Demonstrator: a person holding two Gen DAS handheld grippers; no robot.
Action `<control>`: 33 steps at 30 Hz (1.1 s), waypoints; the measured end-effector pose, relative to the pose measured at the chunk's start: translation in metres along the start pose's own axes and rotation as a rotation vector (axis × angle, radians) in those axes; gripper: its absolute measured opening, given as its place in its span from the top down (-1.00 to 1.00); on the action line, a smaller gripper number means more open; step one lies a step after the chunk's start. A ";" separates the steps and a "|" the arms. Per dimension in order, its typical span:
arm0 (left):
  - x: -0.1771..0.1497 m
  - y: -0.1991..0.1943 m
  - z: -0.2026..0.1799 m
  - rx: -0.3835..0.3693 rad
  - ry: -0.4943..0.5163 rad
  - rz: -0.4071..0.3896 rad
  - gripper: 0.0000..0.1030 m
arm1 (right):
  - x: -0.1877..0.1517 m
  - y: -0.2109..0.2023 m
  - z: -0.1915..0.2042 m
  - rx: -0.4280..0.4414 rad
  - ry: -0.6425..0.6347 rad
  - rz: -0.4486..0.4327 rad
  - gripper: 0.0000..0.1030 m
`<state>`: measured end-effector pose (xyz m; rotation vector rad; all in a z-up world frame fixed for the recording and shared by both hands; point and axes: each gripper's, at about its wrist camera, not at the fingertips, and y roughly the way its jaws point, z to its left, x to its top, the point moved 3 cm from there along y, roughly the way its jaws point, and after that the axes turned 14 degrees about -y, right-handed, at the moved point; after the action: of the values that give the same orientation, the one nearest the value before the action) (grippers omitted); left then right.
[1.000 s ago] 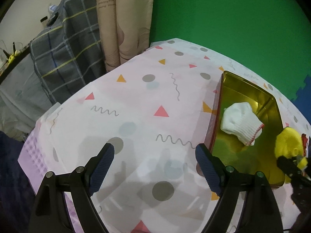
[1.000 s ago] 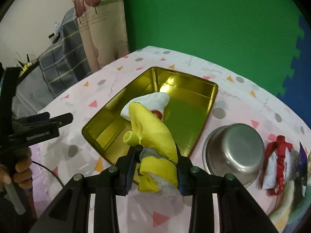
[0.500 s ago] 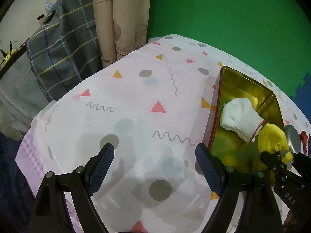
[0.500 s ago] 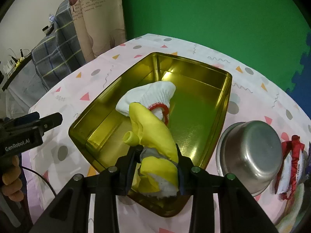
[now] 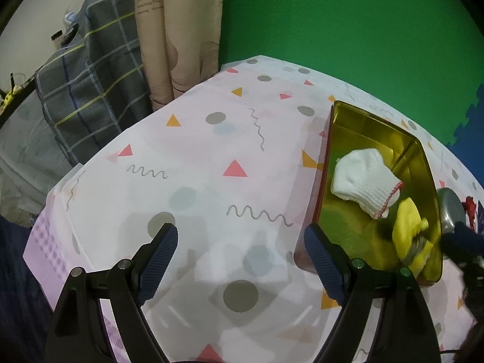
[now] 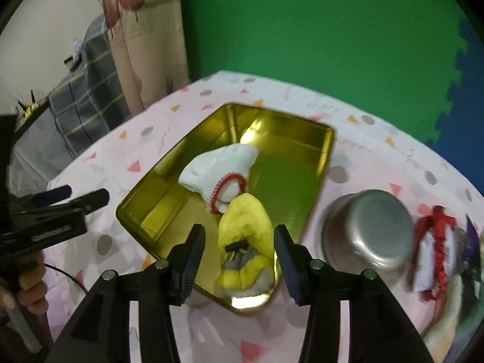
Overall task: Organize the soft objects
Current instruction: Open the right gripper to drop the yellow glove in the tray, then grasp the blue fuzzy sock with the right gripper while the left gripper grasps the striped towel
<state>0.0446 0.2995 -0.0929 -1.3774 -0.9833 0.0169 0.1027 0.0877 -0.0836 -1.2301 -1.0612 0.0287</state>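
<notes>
A gold metal tray [image 6: 325,151] sits on the patterned tablecloth and holds a white knitted glove with a red cuff [image 6: 220,168] and a yellow soft toy [image 6: 246,236]. My right gripper [image 6: 239,252] is open just above the tray's near end, with the yellow toy lying loose between its fingers. In the left wrist view the tray [image 5: 420,151], the white glove [image 5: 364,181] and the yellow toy [image 5: 408,233] are at the right. My left gripper [image 5: 239,260] is open and empty over bare cloth left of the tray.
A steel bowl [image 6: 367,227] lies overturned right of the tray. Red-and-white soft items [image 6: 435,251] pile at the far right. A curtain [image 5: 178,30] and plaid fabric [image 5: 90,84] lie beyond the table's left edge. A green wall stands behind.
My right gripper carried the yellow toy over the tray, opened and let it go; the toy now lies in the tray by the white glove. My left gripper stayed open.
</notes>
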 end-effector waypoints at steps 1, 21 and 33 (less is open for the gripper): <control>-0.001 -0.001 -0.002 0.003 0.006 -0.003 -0.61 | -0.004 -0.008 -0.005 -0.009 0.012 -0.009 0.06; -0.016 -0.013 -0.031 -0.023 0.110 -0.030 -0.61 | -0.182 -0.153 -0.195 -0.465 0.346 0.070 -0.21; -0.046 -0.035 -0.077 -0.072 0.250 -0.027 -0.62 | -0.230 -0.121 -0.236 -0.460 0.435 0.114 -0.21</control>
<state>0.0427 0.2037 -0.0813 -1.3931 -0.7988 -0.2087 0.0725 -0.2598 -0.1248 -1.6186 -0.6297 -0.3984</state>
